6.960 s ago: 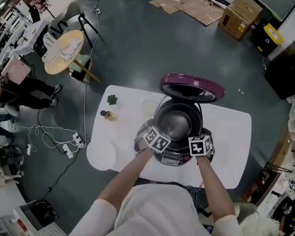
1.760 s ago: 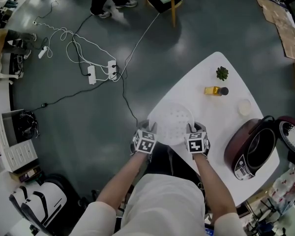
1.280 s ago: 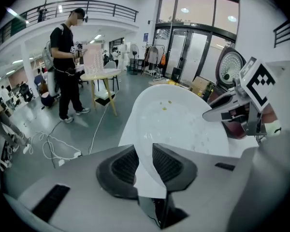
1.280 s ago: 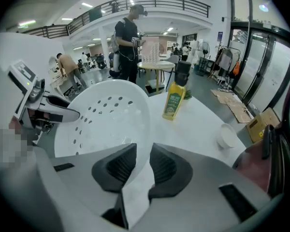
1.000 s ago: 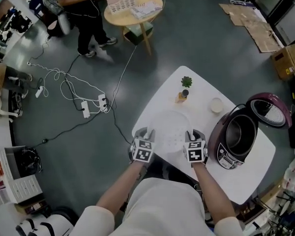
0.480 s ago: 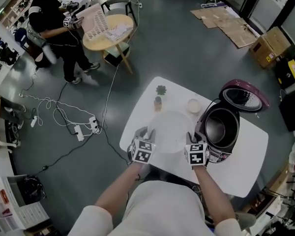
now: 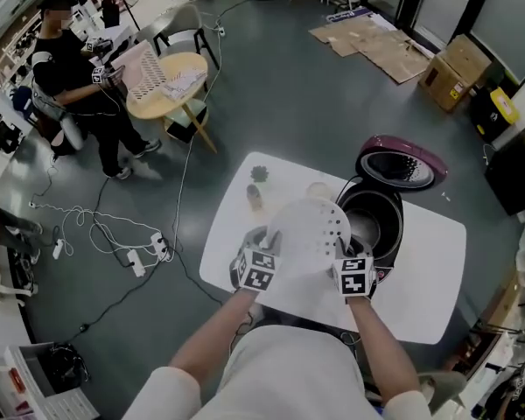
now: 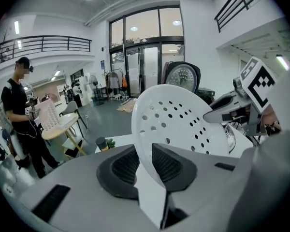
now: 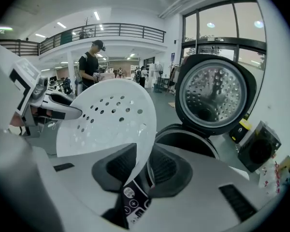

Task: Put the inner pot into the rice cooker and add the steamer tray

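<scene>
Moved since earlier: steamer tray, lying flat on the table a second ago, is now lifted and carried toward the rice cooker, tipped up at an angle.
Left claw: clenched on the tray's near-left rim, with the thin edge pinched between ribbed black pads.
Right claw: clamped on the opposite rim in the same pinch.
Steamer tray: white, round and shallow, of smooth glossy plastic with rows of small round holes. It hangs in the air between both claws, with its far edge overlapping the cooker mouth in the head view. It is not seated.
Rice cooker: maroon body, with the control panel facing the person. The lid stands open, with a round perforated metal plate inside it.
Inner pot: a dark metal wall shows inside the mouth. Judged already in place.
Done: pot in, tray picked up.
Left: level the tray, lower it onto the pot rim, release.
Table: white, smooth, with rounded corners. A small bottle and a green plant stand at the far side.
</scene>
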`<state>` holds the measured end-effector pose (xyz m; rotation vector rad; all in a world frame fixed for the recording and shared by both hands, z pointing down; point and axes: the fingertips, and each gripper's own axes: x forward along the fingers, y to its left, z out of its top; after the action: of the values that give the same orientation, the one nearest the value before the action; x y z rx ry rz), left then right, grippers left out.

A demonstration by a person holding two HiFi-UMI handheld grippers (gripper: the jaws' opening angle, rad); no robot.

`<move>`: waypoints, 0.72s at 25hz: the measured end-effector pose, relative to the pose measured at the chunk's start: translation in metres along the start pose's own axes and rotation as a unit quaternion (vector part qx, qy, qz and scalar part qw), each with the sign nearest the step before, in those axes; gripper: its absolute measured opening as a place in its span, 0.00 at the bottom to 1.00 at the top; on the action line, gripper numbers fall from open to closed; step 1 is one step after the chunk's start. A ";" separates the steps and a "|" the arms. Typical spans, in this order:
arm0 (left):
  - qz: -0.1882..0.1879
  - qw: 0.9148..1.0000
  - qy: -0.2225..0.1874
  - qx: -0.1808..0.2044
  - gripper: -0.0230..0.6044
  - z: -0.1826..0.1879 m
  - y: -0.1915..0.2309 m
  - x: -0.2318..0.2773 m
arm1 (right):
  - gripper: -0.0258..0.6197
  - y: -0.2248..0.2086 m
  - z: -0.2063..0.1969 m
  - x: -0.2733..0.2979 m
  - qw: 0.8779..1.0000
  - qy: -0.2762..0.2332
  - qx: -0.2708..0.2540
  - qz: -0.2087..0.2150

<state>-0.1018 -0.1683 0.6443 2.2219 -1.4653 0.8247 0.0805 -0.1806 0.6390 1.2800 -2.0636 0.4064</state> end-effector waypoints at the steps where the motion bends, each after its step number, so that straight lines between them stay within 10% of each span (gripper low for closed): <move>1: -0.003 1.000 -0.002 0.006 0.19 0.006 -0.005 0.003 | 0.19 -0.007 0.000 -0.003 1.000 -0.002 0.003 -0.005; 18: -0.063 0.994 0.001 0.088 0.20 0.079 -0.112 0.075 | 0.20 -0.135 -0.037 -0.035 0.996 0.005 0.057 -0.072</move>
<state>0.0441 -0.2224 0.6339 2.4124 -1.2783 0.9463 0.2236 -0.1994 0.6318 1.4799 -1.9499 0.4684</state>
